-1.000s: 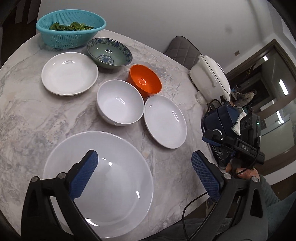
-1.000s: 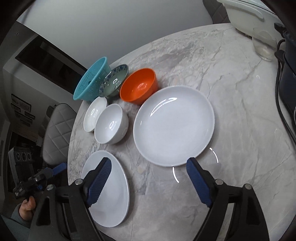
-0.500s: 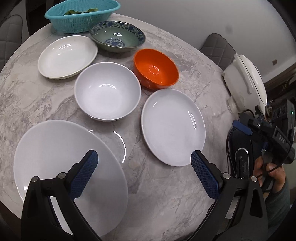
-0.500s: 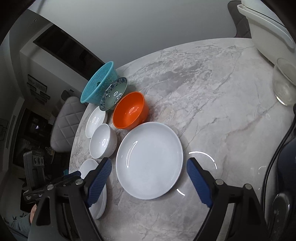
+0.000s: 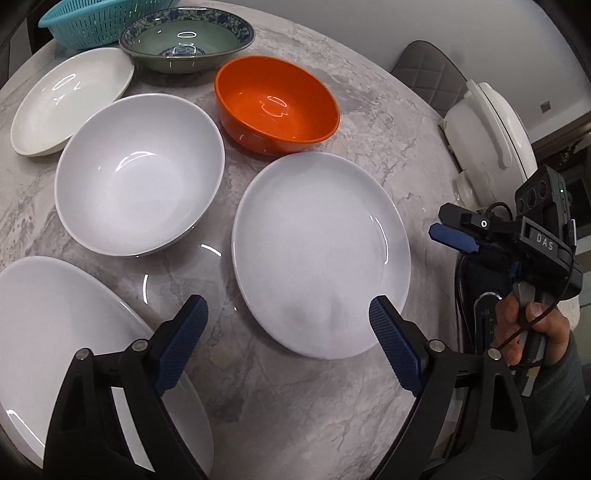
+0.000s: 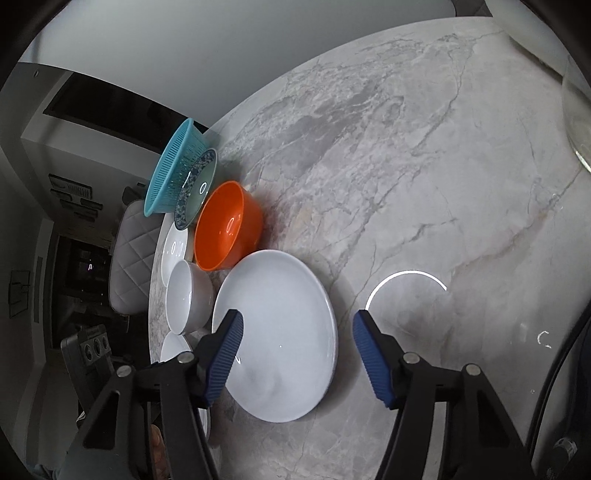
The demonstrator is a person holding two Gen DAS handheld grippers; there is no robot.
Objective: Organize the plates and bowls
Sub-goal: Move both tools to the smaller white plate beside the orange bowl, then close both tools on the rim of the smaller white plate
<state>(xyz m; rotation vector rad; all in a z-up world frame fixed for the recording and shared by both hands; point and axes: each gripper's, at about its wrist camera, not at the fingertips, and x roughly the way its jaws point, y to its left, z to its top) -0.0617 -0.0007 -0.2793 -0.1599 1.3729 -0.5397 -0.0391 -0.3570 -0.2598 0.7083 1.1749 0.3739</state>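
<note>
Lying flat, rim up, white plate (image 5: 321, 254) shows no long axis.

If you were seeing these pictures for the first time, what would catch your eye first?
The glossy orange bowl stands out among white dishes on the grey marble table. Nearer, a round white plate lies beside a deep white bowl. A teal plastic colander sits at the far edge.

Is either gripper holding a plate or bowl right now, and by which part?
Nothing is held. Left gripper and right gripper have just been closing, both open above the white plate, pads not touching.
</note>
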